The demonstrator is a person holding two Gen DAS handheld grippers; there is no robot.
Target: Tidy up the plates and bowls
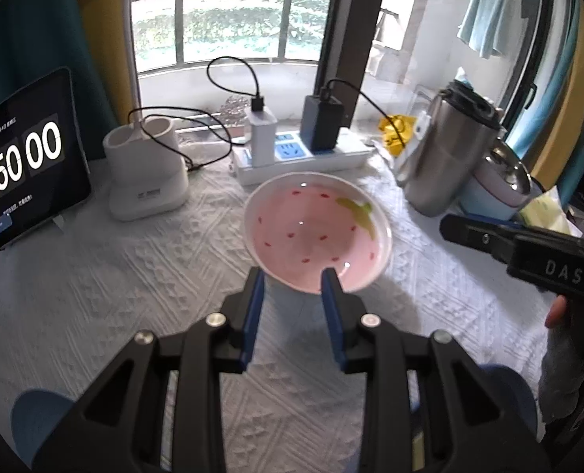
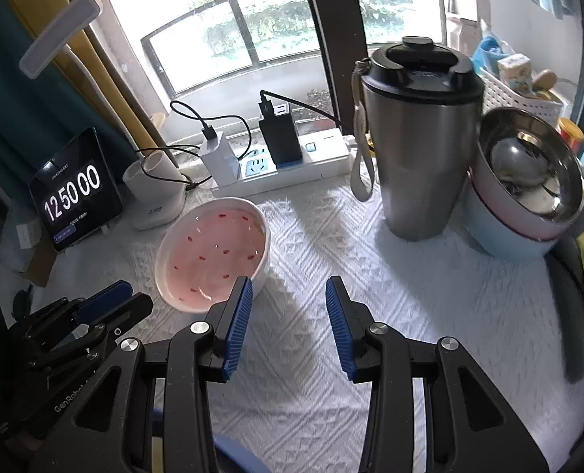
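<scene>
A glossy glazed ceramic bowl point(image 1: 318, 232) sits on embossed matt white cloth point(image 2: 331, 244) near a brushed-steel tumbler point(image 2: 418, 149) with matt black lid.

Bright barred window point(image 1: 228, 23), dark window post point(image 1: 351, 39), white textured tablecloth point(image 1: 114, 295)

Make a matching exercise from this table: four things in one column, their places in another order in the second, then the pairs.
Things:
1. pink plate
2. tablet
3. steel tumbler
4. stacked bowls

Places:
A. far right of the table
B. just ahead of the left hand-held gripper
C. propped at the far left, showing a clock
D. between the power strip and the bowls

Pairs: 1-B, 2-C, 3-D, 4-A
</scene>
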